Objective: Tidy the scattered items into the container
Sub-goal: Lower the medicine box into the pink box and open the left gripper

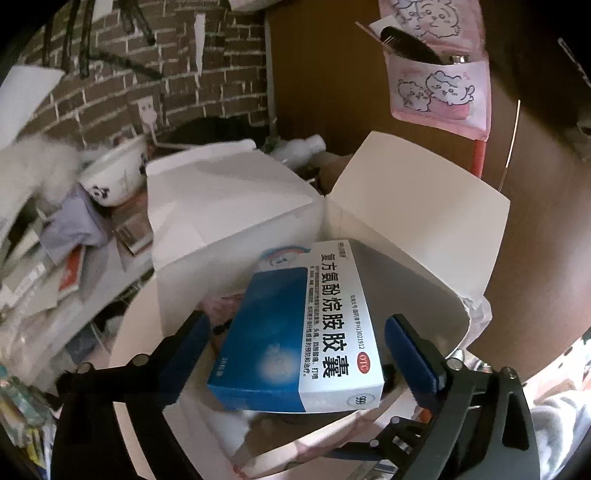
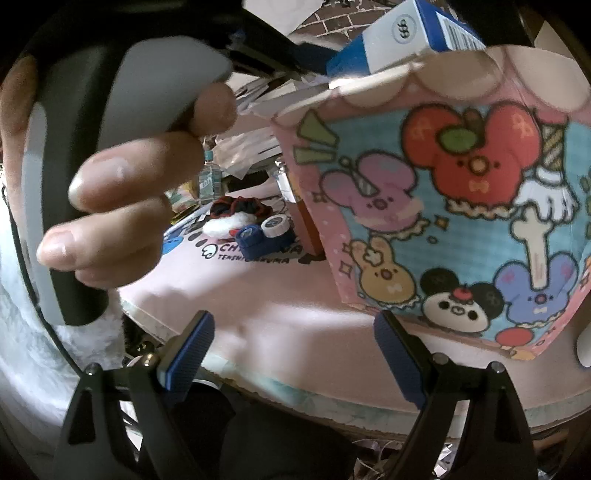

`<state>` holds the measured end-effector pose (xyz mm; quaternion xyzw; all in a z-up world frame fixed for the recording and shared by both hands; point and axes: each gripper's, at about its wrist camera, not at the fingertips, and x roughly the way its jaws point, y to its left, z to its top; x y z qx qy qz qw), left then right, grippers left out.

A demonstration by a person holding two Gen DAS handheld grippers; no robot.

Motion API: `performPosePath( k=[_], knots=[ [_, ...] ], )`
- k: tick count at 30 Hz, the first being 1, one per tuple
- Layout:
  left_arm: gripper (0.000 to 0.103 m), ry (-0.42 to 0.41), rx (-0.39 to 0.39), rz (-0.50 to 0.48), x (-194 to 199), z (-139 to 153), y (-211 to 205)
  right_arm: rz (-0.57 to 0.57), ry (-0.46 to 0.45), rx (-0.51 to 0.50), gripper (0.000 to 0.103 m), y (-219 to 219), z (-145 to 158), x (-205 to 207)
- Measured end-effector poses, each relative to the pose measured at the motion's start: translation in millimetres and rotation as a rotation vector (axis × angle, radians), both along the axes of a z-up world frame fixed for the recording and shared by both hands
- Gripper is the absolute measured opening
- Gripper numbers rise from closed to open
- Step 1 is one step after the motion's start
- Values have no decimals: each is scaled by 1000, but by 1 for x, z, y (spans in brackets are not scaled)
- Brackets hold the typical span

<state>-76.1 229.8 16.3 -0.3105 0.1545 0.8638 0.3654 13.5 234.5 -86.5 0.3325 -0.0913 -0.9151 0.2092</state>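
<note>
A blue and white medicine box (image 1: 295, 332) lies tilted over the mouth of the open container (image 1: 417, 218), a box white inside. My left gripper (image 1: 306, 354) is open, its blue pads apart from the box's sides. In the right wrist view the same container (image 2: 443, 229) shows its pink cartoon-printed outside, with the medicine box (image 2: 399, 33) sticking out above its rim. My right gripper (image 2: 291, 350) is open and empty, low in front of the container. A blue and white contact lens case (image 2: 262, 232) and a dark scrunchie (image 2: 236, 208) lie on the pink mat (image 2: 240, 295).
A hand on the left gripper's handle (image 2: 122, 206) fills the left of the right wrist view. A small clear bottle (image 2: 210, 181) stands behind the mat. A white box (image 1: 229, 199), a panda bowl (image 1: 110, 177) and piled papers (image 1: 44, 288) sit left of the container. A pink hanging pocket (image 1: 439, 88) hangs behind.
</note>
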Motion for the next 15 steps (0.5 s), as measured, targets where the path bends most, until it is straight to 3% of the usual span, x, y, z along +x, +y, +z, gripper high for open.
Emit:
performPosePath(
  k=[15],
  knots=[
    [98,24,75,-31,19,14,-39,4,-3,2,87,0,2,3]
  ],
)
